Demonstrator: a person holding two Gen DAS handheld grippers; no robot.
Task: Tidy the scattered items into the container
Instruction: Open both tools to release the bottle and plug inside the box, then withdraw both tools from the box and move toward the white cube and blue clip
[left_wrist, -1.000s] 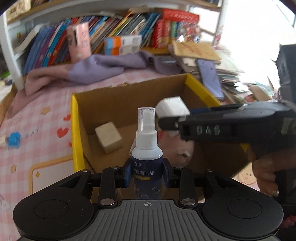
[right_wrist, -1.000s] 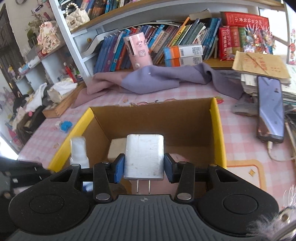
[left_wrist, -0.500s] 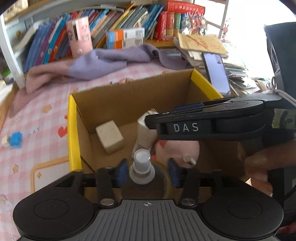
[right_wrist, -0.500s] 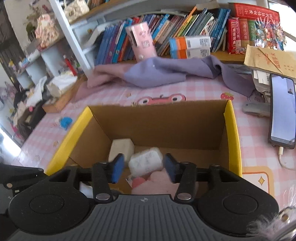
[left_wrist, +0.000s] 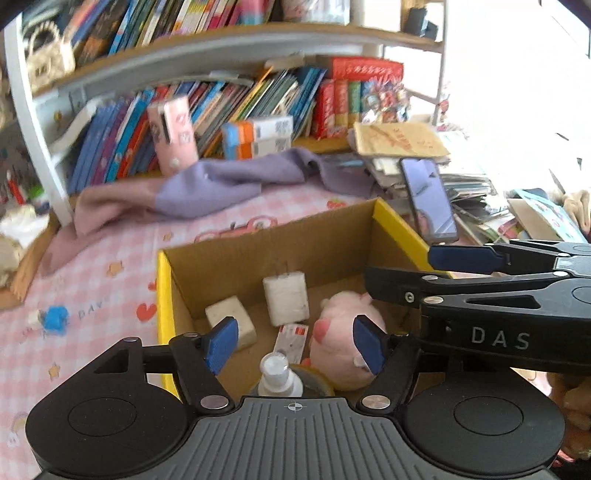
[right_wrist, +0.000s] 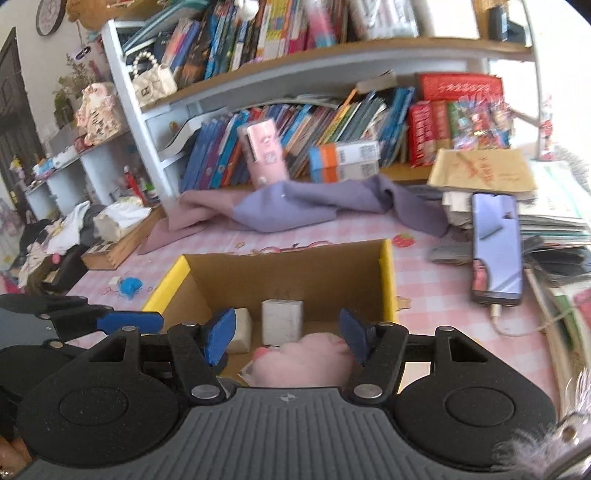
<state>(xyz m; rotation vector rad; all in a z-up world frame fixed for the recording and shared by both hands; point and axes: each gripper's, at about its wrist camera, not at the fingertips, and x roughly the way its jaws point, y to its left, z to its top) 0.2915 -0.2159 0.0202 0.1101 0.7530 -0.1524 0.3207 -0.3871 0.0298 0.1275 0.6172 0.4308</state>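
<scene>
Brown cardboard box (left_wrist: 164, 295), yellow-rimmed, holds charger (left_wrist: 286, 301) and pink plush (left_wrist: 341, 341).

A home bedroom (crammed bookshelf (right_wrist: 295, 110), pink tablecloth (right_wrist: 424, 280)).

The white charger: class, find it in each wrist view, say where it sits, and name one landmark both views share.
Left wrist view: the white charger stands inside the cardboard box, near the back wall, prongs up, left of the pink plush pig.
Right wrist view: the charger is centre frame, against the box's back wall, just beyond the pig.
Shared landmark: the phone right of the box.
</scene>
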